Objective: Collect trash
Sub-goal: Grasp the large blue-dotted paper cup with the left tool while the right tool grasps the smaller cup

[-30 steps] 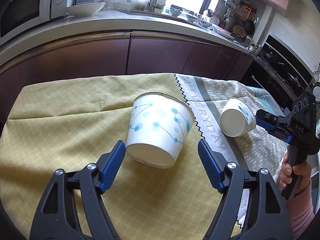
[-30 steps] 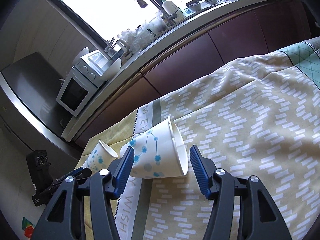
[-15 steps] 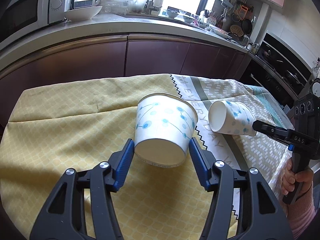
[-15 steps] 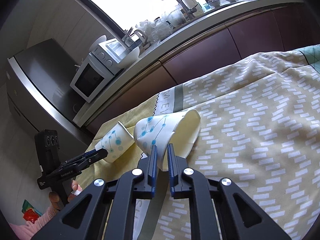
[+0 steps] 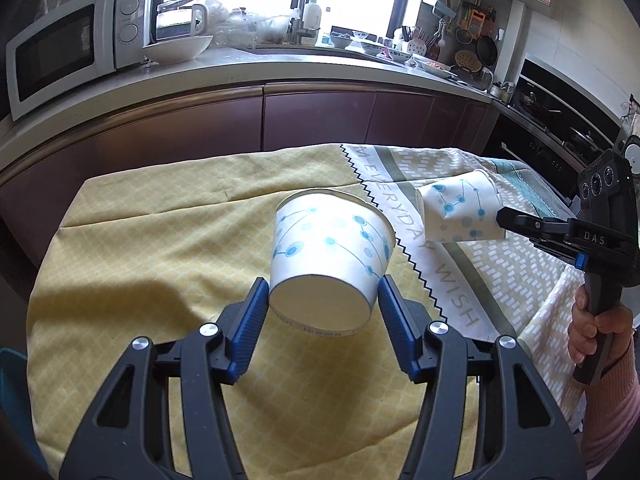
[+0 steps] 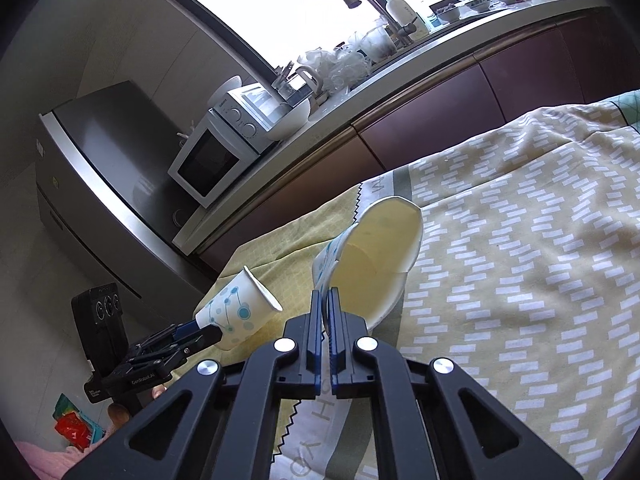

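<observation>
Two white paper cups with blue dot patterns are held above a table with a yellow patterned cloth (image 5: 160, 264). My left gripper (image 5: 322, 308) is shut on the base of one cup (image 5: 332, 256), held up off the cloth with its mouth pointing away. It also shows in the right wrist view (image 6: 236, 316). My right gripper (image 6: 325, 300) is shut on the wall of the second cup (image 6: 376, 264), squashing it flat, its mouth open toward the camera. This crushed cup also shows in the left wrist view (image 5: 460, 212), right of the first cup.
A kitchen counter (image 5: 280, 68) with dark cabinets runs behind the table, holding a microwave (image 5: 68, 44), a bowl and dishes. An oven (image 5: 560, 120) stands at the right. A fridge (image 6: 104, 168) stands left in the right wrist view. Red packaging (image 6: 72, 428) lies on the floor.
Both grippers closed on their cups over the last second. The right one crushed its cup flat, and both cups were lifted off the cloth.
</observation>
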Demonstrator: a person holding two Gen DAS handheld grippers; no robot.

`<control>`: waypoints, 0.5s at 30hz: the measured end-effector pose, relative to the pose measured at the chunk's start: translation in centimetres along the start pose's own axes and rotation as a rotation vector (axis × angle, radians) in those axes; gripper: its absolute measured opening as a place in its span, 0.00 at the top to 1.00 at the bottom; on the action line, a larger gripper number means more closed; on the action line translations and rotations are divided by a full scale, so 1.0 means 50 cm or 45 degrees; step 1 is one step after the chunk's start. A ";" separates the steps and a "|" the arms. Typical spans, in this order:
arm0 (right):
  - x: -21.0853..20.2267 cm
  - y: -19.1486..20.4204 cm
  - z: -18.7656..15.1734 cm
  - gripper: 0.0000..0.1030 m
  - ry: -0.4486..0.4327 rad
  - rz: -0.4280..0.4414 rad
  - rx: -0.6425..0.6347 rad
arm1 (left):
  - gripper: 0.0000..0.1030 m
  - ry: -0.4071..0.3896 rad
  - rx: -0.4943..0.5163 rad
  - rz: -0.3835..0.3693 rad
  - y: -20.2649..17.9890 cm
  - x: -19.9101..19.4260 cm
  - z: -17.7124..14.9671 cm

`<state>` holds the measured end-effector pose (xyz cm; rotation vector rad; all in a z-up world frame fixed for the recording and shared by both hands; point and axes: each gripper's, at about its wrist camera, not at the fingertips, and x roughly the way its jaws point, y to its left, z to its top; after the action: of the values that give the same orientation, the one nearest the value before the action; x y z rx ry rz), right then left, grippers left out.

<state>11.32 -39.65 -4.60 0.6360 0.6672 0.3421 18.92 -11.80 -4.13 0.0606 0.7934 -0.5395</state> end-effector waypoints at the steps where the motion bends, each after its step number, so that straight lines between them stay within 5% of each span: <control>1: -0.001 0.004 -0.003 0.98 -0.002 0.008 0.001 | 0.46 -0.004 -0.012 0.004 0.006 -0.010 -0.007; 15: -0.010 0.057 -0.037 0.98 -0.032 0.081 0.005 | 0.46 -0.090 -0.100 0.103 0.069 -0.150 -0.081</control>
<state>9.43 -36.94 -3.67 0.6650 0.6245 0.3910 13.58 -4.53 -2.33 0.0007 0.7391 -0.4312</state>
